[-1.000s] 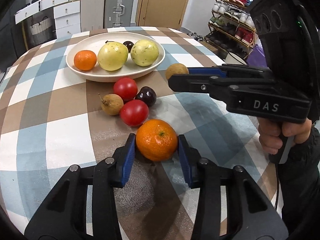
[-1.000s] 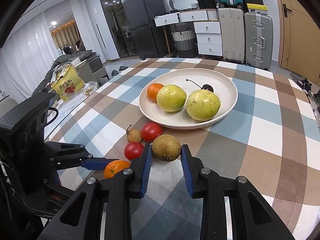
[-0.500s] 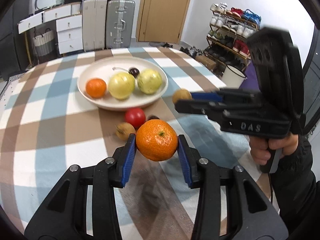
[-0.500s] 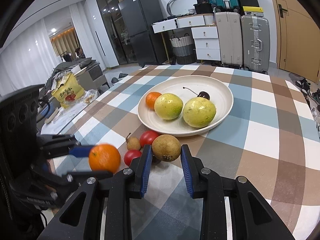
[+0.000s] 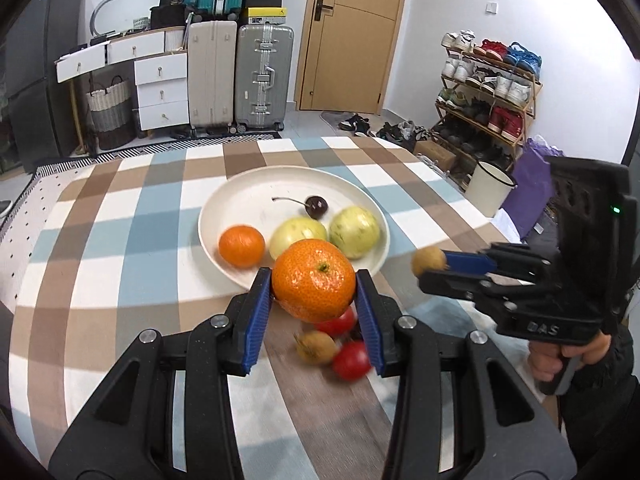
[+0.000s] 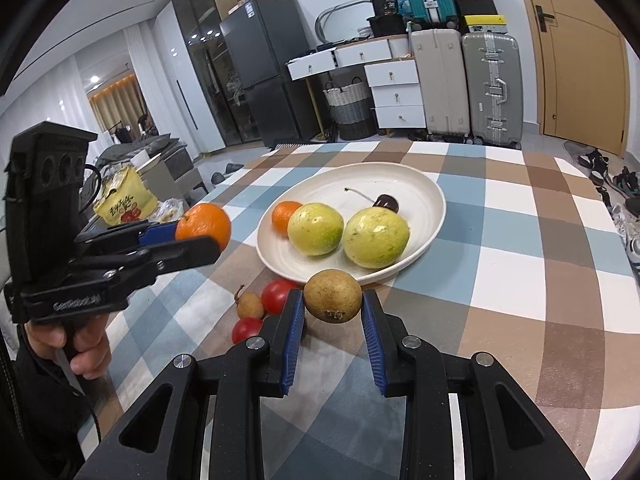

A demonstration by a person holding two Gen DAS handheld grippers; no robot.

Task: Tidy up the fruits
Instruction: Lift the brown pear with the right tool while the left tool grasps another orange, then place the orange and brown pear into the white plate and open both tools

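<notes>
My left gripper (image 5: 313, 290) is shut on an orange mandarin (image 5: 314, 280) and holds it in the air just in front of the white plate (image 5: 248, 184). In the right wrist view the same mandarin (image 6: 203, 226) hangs left of the plate (image 6: 436, 196). My right gripper (image 6: 333, 300) is shut on a round brown fruit (image 6: 333, 295) close to the plate's near rim. The plate holds a second mandarin (image 5: 241, 246), two yellow-green fruits (image 6: 376, 237) and a dark cherry (image 5: 316, 206).
Two red tomatoes (image 6: 279, 295) and a small brown longan (image 6: 250, 306) lie on the checked tablecloth (image 6: 520, 272) in front of the plate. Suitcases, drawers and a shoe rack stand beyond the table's far edge. A person's hand grips each handle.
The left gripper has lifted the mandarin off the cloth and carried it up toward the plate. The right gripper keeps the brown fruit and has barely moved.
</notes>
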